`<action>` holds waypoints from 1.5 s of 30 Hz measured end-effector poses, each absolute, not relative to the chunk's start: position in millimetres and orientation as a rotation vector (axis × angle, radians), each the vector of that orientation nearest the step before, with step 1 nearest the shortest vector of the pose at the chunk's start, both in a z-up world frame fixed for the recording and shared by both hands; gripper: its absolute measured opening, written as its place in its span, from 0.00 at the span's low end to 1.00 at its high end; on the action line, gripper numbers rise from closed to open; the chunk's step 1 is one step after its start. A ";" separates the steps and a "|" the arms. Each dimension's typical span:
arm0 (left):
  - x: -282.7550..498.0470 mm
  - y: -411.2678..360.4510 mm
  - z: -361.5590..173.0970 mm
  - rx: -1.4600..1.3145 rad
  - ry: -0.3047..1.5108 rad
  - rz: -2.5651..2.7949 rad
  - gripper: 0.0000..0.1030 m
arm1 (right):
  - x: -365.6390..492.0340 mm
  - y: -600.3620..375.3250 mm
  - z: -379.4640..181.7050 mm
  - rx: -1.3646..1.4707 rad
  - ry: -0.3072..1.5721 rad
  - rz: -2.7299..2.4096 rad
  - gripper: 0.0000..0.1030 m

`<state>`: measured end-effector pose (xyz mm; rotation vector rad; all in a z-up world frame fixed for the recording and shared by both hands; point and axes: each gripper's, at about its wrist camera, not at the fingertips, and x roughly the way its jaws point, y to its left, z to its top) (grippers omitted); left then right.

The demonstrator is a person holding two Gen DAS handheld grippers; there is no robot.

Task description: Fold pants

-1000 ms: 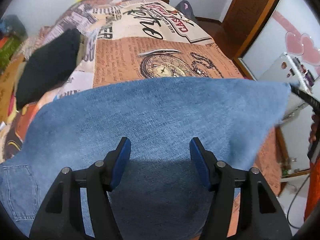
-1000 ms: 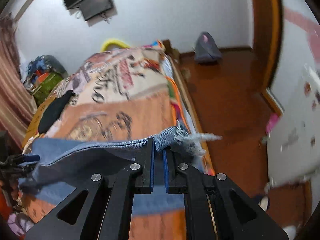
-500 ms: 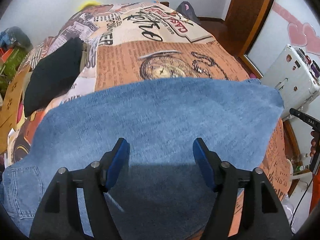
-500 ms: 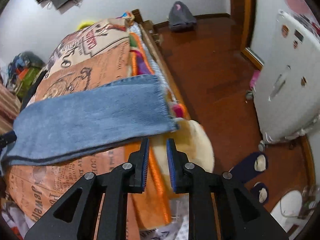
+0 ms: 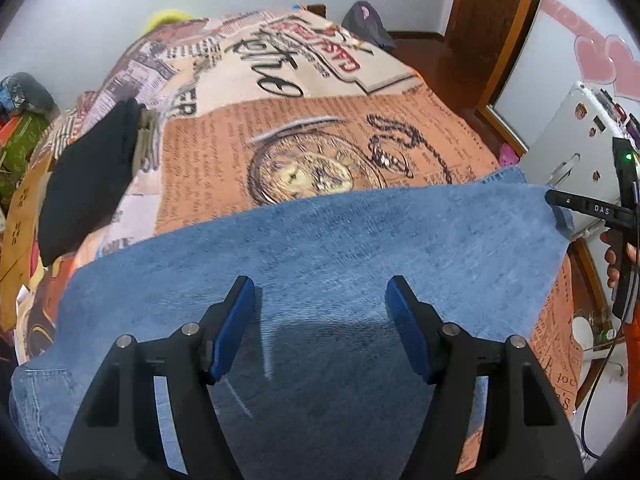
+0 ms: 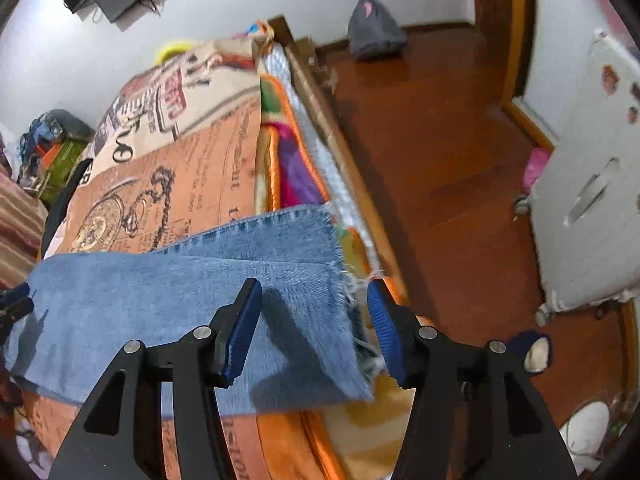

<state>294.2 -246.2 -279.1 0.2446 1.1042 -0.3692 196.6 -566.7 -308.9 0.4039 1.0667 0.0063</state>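
Note:
Blue jeans lie flat across the printed bed cover, with a back pocket at the lower left. My left gripper hovers open over the denim with nothing between its blue pads. In the right wrist view the stacked leg ends with their frayed hem rest at the bed's edge. My right gripper is just above that hem with its jaws opening. The cloth lies under them and the pads do not press it. In the left wrist view, a finger of the right gripper shows by the hem corner.
A folded black garment lies on the bed's left side. Right of the bed is a wooden floor with a white sticker-covered case, dark slippers and a grey bag. Clutter is piled at the far left.
The right gripper went from shut on the leg hem to open. The hem dropped flat onto the bed, and the gripper sank toward it. The left gripper shifted slightly over the denim.

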 end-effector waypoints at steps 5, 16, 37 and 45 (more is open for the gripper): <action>292.9 -252.5 -290.4 0.267 1.096 -0.359 0.68 | 193.3 -565.5 -310.4 0.434 1.060 0.046 0.27; 290.4 -252.3 -289.4 0.261 1.087 -0.345 0.68 | 169.0 -538.5 -198.9 0.242 0.645 0.078 0.10; 271.6 -267.1 -288.3 0.297 1.074 -0.381 0.68 | 151.1 -568.4 -287.1 0.419 0.954 -0.043 0.29; 250.0 -275.4 -285.9 0.311 1.048 -0.401 0.68 | 164.2 -520.4 -314.5 0.328 1.016 0.034 0.36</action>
